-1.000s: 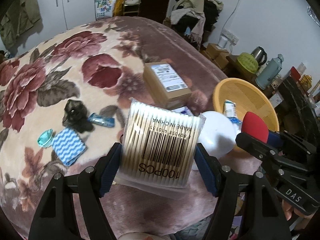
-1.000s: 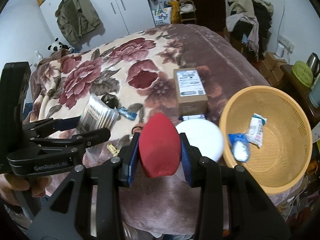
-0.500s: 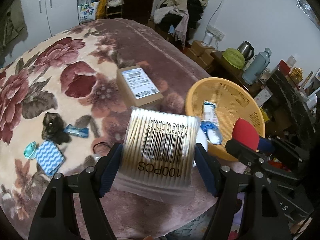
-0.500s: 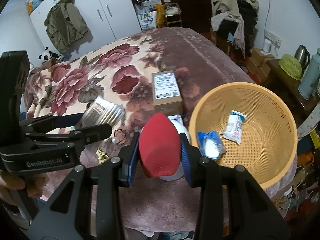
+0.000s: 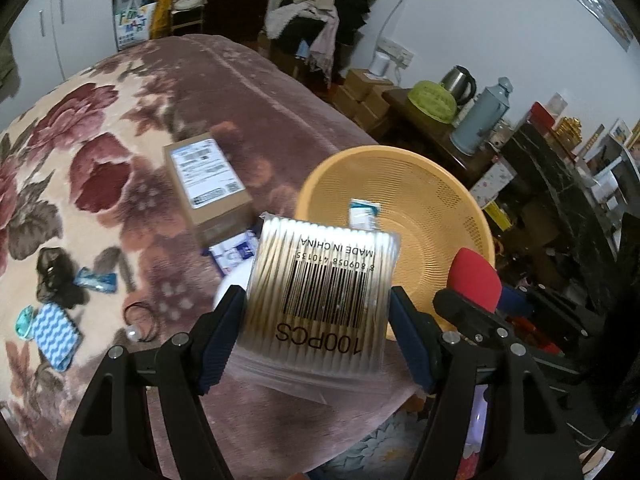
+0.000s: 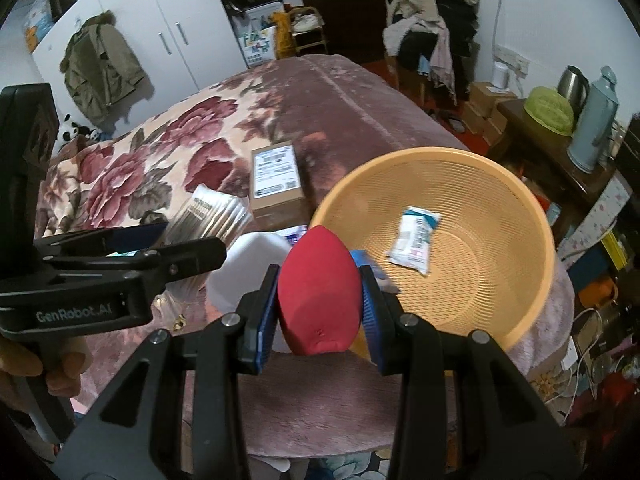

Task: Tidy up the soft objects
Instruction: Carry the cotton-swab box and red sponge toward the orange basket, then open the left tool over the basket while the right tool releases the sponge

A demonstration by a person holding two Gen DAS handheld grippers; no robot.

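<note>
My left gripper (image 5: 318, 322) is clenched on a clear pack of cotton swabs (image 5: 320, 296), which sits at the bottom centre of the left wrist view with the sticks running away from me, bar code uppermost. My right gripper (image 6: 320, 300) is clenched on a red egg-shaped sponge (image 6: 318, 288), its point aimed forward, at the bottom centre of the right wrist view. Both loads are clear of the bed. Just beyond the sponge, to the upper right of it in the right view, lies the yellow basket (image 6: 532, 216), its near rim directly behind the right fingers; a white and blue sachet (image 6: 416, 240) already lies inside it, and something blue shows just behind the right-hand finger, too hidden to identify. In the left view the basket sits ahead and to the right of the swab pack, with the sponge at the basket's right edge. I judge the right hand the nearer to the basket, so the sponge should go in first. Further off on the floral blanket (image 6: 160, 152) rests a cardboard box (image 6: 276, 184), and small items, among them a blue wavy-striped cloth (image 5: 54, 334), lie at the left.
</note>
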